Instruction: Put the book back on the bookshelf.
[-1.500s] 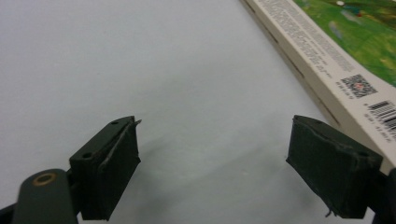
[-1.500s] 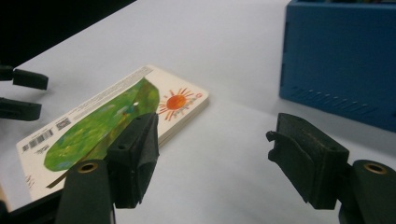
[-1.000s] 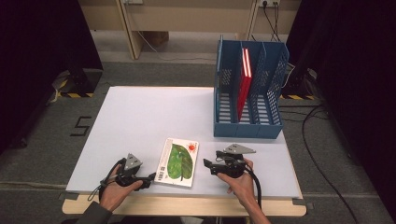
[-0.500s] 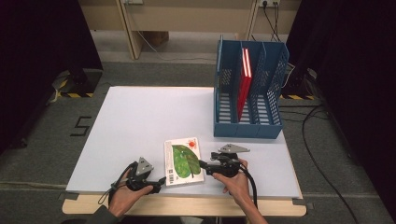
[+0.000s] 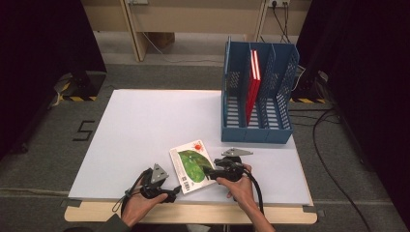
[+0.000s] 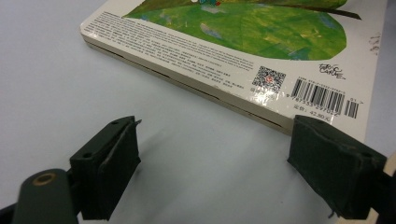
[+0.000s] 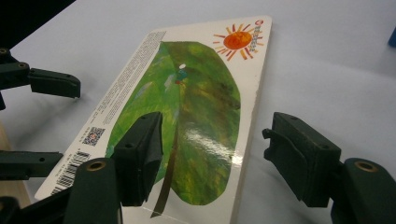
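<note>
A picture book (image 5: 192, 164) with a green leaf and an orange sun on its cover lies flat near the table's front edge. My left gripper (image 5: 173, 193) is open at the book's near left corner. In the left gripper view the book (image 6: 243, 42) has its barcode corner just beyond the open left gripper (image 6: 229, 163). My right gripper (image 5: 209, 173) is open at the book's right side. In the right gripper view the right gripper (image 7: 224, 154) straddles the long edge of the book (image 7: 201, 93), one jaw over the cover and the other over the table.
A blue file rack (image 5: 258, 96) stands at the back right of the white table (image 5: 145, 125), with a red book (image 5: 252, 82) upright in one slot. The left gripper's fingers (image 7: 51, 81) show at the left of the right gripper view.
My left gripper has moved right, up to the book's corner. The right gripper has edged left onto the book's side, and the book has turned slightly.
</note>
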{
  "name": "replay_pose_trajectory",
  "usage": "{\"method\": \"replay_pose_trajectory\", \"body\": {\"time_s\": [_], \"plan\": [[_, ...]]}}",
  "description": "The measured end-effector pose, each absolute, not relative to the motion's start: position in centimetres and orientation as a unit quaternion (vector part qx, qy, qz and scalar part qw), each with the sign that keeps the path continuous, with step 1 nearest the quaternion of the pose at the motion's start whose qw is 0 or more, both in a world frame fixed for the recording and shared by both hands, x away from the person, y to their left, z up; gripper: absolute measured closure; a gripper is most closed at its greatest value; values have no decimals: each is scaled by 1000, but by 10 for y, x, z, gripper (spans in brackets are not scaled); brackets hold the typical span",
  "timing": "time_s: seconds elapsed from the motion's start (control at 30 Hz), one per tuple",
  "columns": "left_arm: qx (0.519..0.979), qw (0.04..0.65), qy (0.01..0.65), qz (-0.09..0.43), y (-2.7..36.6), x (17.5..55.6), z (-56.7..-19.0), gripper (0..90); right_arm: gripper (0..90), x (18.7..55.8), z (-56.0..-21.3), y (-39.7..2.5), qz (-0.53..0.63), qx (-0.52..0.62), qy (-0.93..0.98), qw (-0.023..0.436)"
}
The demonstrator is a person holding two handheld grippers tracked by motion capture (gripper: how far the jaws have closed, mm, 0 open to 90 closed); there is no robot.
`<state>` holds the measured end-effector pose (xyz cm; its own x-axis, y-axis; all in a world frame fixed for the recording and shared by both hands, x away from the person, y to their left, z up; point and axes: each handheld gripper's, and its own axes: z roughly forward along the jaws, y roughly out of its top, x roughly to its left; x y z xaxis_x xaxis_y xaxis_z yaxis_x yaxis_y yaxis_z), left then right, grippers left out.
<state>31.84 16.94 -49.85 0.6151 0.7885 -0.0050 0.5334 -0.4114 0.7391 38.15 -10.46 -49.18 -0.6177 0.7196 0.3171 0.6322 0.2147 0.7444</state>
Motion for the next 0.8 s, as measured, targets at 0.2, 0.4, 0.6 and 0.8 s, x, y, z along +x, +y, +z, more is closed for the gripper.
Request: {"method": "replay_pose_trajectory", "body": {"time_s": [0.2,0.4,0.6,0.8], "plan": [[822,363,403,172,169,319,-498,141,379,387,-496,-102,456,444,771,25],[824,361,401,176,169,319,-498,136,375,389,-498,-97,455,448,769,21],[825,354,405,174,168,320,-497,114,407,392,-498,-100,462,471,752,4],[827,350,403,176,168,321,-497,105,434,391,-494,-99,476,476,739,8]]}}
